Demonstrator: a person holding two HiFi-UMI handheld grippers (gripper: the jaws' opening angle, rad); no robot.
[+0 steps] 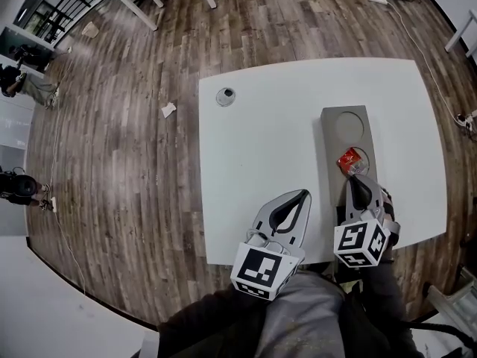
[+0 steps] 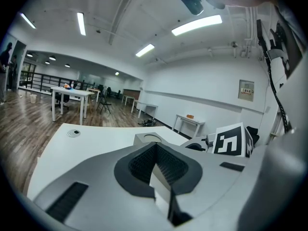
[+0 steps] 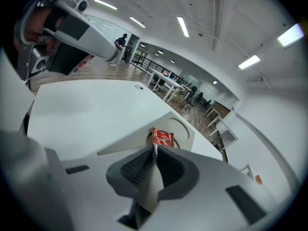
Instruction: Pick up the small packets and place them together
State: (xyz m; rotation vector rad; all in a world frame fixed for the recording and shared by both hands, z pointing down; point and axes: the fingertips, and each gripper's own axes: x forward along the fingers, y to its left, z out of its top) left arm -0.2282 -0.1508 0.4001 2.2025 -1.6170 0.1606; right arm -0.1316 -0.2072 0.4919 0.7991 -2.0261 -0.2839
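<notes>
A small red packet point(image 1: 348, 159) hangs over the nearer round recess of a grey tray point(image 1: 330, 142) on the white table point(image 1: 261, 133). My right gripper point(image 1: 357, 177) is shut on the packet's lower edge. In the right gripper view the red packet point(image 3: 162, 138) stands up from the pinched jaw tips of the right gripper point(image 3: 154, 151), with the grey tray point(image 3: 129, 141) behind it. My left gripper point(image 1: 303, 194) hovers over the table's near edge, left of the tray, shut with nothing in it. The left gripper view shows the left gripper point(image 2: 155, 145) with its jaws closed and empty.
A round grommet point(image 1: 225, 95) sits near the table's far left corner. A paper scrap point(image 1: 168, 110) lies on the wooden floor to the left. The tray's farther recess point(image 1: 347, 125) holds nothing. The person's legs are at the table's near edge.
</notes>
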